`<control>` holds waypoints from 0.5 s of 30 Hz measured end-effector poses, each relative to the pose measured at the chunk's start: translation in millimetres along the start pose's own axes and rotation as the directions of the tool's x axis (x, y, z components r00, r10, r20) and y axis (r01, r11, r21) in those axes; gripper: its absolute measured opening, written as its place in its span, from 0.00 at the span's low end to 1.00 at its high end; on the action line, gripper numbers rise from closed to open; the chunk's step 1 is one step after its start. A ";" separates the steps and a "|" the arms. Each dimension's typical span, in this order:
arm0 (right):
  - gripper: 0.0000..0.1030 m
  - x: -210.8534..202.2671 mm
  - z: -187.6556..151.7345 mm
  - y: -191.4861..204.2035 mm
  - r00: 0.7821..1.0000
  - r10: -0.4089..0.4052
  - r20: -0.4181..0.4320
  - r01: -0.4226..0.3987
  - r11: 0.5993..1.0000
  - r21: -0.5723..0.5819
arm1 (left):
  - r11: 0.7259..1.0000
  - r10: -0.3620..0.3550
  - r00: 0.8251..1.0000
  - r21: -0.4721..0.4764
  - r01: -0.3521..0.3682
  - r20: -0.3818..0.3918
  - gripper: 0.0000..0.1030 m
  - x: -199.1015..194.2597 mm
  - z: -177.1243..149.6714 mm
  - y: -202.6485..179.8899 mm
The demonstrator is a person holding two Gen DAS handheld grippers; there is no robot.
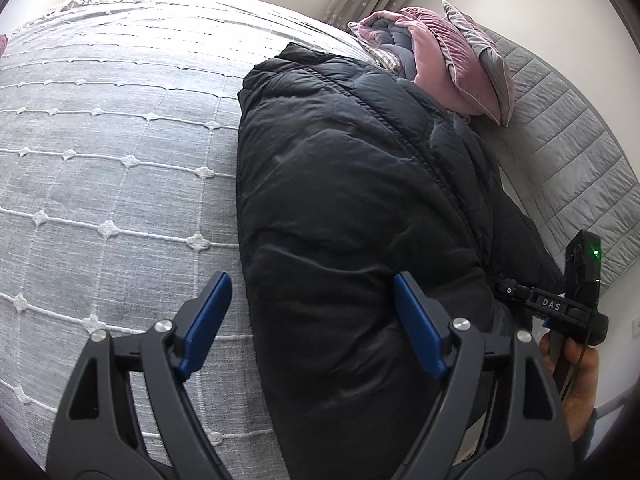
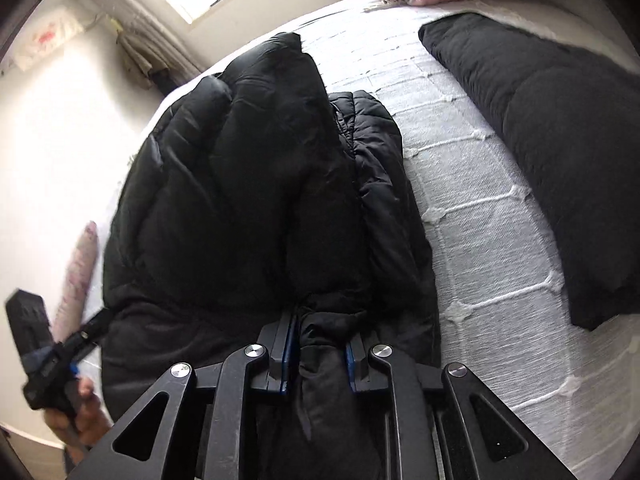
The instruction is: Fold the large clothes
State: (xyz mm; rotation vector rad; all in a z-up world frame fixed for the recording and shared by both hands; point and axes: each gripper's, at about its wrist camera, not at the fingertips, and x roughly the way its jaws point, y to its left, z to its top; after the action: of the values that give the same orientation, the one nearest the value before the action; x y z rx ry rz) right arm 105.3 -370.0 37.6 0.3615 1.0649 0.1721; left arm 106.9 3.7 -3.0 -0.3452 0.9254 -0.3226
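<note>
Black puffer jacket (image 1: 360,200) on grey bedspread (image 1: 100,160), left gripper (image 1: 312,324) open over its edge, pink pillows (image 1: 452,60) behind

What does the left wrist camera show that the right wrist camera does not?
Only the left wrist view shows the open left tool with nothing between its blue pads, and the grey quilted headboard. Only the right wrist view shows the right tool shut on the jacket, and a second dark folded garment. Both show the black puffy jacket on the grey grid-stitched bedspread.
</note>
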 end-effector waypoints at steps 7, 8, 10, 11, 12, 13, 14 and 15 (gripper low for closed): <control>0.37 -42.8 -2.3 36.0 0.963 -0.204 0.177 0.224 0.969 -0.100 | 0.996 0.066 0.998 0.055 -0.067 0.022 0.80 2.5 -1.6 -15.0; 0.37 -50.9 -4.1 45.1 0.952 -0.210 0.223 0.241 0.963 -0.124 | 0.997 0.061 0.998 0.055 -0.062 0.020 0.79 3.5 -1.3 -16.5; 0.37 -57.8 -8.4 59.3 0.954 -0.164 0.250 0.208 0.964 -0.164 | 0.997 0.046 0.999 0.053 -0.047 0.015 0.79 5.5 -1.0 -19.3; 0.37 -60.6 -11.4 66.7 0.958 -0.135 0.254 0.187 0.964 -0.192 | 0.997 0.045 0.999 0.054 -0.046 0.015 0.79 6.4 -0.8 -20.5; 0.37 -62.2 -15.9 77.4 0.960 -0.113 0.257 0.175 0.957 -0.231 | 0.997 0.044 0.999 0.057 -0.045 0.016 0.79 7.2 -0.6 -21.5; 0.37 -62.2 -19.3 86.5 0.961 -0.104 0.257 0.174 0.948 -0.267 | 0.997 0.042 0.999 0.057 -0.043 0.016 0.79 7.8 -0.3 -21.8; 0.37 -60.0 -24.8 97.4 0.963 -0.101 0.249 0.179 0.933 -0.312 | 0.998 0.040 0.999 0.056 -0.041 0.016 0.79 8.2 -0.1 -21.7; 0.36 -56.5 -29.7 102.0 0.966 -0.106 0.237 0.184 0.924 -0.336 | 0.998 0.038 0.999 0.054 -0.039 0.016 0.79 8.6 -0.1 -21.7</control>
State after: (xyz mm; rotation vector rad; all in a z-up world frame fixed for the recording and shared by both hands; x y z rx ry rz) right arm 55.9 -286.6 109.0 -0.0284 0.8216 0.1840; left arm 109.0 -19.3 0.0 -0.2790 0.9061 -0.3088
